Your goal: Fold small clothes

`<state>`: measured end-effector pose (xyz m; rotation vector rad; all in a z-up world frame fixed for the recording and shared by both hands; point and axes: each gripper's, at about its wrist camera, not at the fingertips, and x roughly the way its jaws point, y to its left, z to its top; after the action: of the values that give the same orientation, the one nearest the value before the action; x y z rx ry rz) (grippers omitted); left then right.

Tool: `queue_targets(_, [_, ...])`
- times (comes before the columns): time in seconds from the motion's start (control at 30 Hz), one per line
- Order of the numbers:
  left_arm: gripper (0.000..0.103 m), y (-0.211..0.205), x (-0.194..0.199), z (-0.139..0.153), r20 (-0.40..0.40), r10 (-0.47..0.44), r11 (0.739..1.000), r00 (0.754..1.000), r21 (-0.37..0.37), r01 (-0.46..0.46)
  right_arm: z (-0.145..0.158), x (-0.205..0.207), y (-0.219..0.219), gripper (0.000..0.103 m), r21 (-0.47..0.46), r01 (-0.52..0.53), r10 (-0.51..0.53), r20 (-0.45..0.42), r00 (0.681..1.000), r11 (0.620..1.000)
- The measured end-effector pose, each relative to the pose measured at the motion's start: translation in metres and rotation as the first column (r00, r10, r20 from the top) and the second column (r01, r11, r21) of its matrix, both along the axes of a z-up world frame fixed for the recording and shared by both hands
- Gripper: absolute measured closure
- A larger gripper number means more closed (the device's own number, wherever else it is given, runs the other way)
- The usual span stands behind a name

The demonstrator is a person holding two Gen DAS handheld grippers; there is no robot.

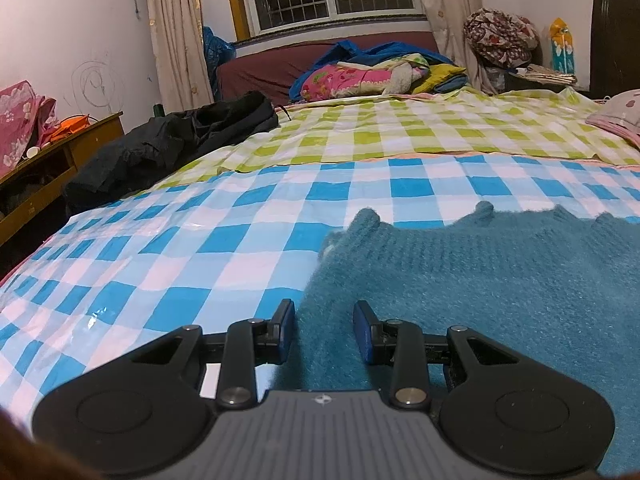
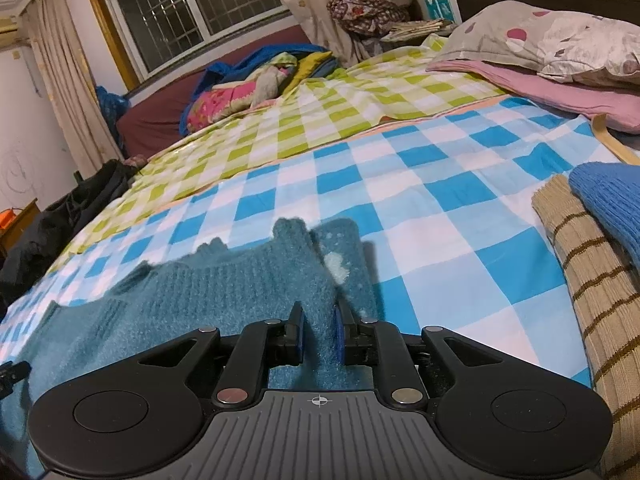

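Note:
A fuzzy teal sweater (image 1: 500, 276) lies flat on the blue-and-white checked sheet (image 1: 200, 240). My left gripper (image 1: 324, 312) is open, its fingers astride the sweater's left edge, low over the cloth. In the right wrist view the same sweater (image 2: 180, 300) spreads to the left, with a ribbed hem and a folded right edge. My right gripper (image 2: 320, 316) has its jaws close together, with a raised fold of the sweater's right edge between the blue pads (image 2: 338, 332).
A beige striped knit (image 2: 592, 280) with a blue knit (image 2: 612, 200) on it lies to the right. Pillows (image 2: 560, 48) sit at far right. A black garment (image 1: 172, 144) lies at the bed's left edge. A wooden desk (image 1: 40, 176) stands left.

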<state>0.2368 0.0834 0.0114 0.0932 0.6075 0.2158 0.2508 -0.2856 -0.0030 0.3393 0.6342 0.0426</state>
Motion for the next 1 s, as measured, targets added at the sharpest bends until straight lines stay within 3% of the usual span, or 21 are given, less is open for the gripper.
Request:
queue_targets(0.43, [0.064,-0.014,-0.013,0.016,0.019,-0.025,0.999,0.999,0.029,0.025,0.009,-0.007,-0.008,0.08,0.038,0.005,-0.005,0.006,1.0,0.999])
queue_targets(0.67, [0.062,-0.041,-0.041,0.032,0.048,-0.122,0.992,0.991,0.035,0.121,0.008,-0.009,-0.02,0.073,0.061,0.021,-0.02,-0.016,1.0,0.998])
queue_targets(0.8, [0.062,-0.076,-0.066,0.036,0.054,-0.239,0.971,0.97,0.048,0.236,0.014,-0.014,-0.031,0.073,0.097,0.021,-0.021,0.0,1.0,0.995])
queue_targets(1.0, [0.058,-0.137,-0.1,0.031,0.06,-0.426,0.905,0.903,0.051,0.423,0.018,-0.021,-0.045,0.072,0.131,-0.006,0.007,-0.004,1.0,0.991])
